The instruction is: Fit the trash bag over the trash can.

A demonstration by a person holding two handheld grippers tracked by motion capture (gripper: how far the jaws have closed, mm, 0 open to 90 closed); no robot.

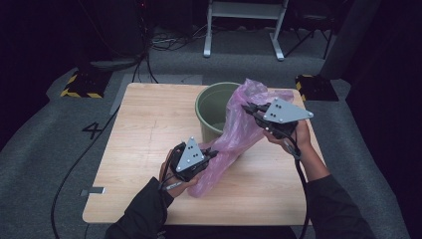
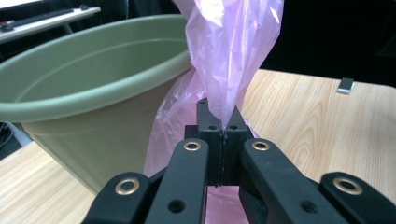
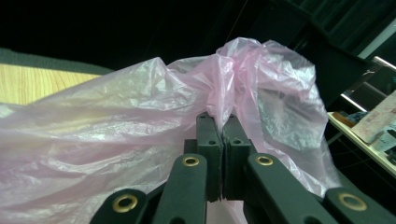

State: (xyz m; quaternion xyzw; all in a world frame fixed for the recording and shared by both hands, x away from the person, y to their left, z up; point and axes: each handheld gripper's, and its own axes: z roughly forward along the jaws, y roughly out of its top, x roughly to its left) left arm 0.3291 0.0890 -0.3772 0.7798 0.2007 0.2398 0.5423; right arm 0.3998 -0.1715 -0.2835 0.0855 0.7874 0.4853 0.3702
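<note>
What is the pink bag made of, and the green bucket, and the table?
Pink bag: thin plastic film, it seems; see-through, shiny, crinkled where the grippers pinch it.
Green bucket: probably moulded plastic; smooth matte olive wall, rolled rim.
Table: wood or wood-look laminate; pale grain lines show.

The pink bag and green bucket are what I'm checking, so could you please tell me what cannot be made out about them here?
- High view: the near rim of the green bucket is hidden behind the pink plastic bag.
- High view: the bucket's bottom is too dim to tell whether anything lies inside.
- Left gripper view: the bucket's base is cut off behind the left gripper.
- Right gripper view: the bag's opening is lost in crumpled film above the right gripper.
</note>
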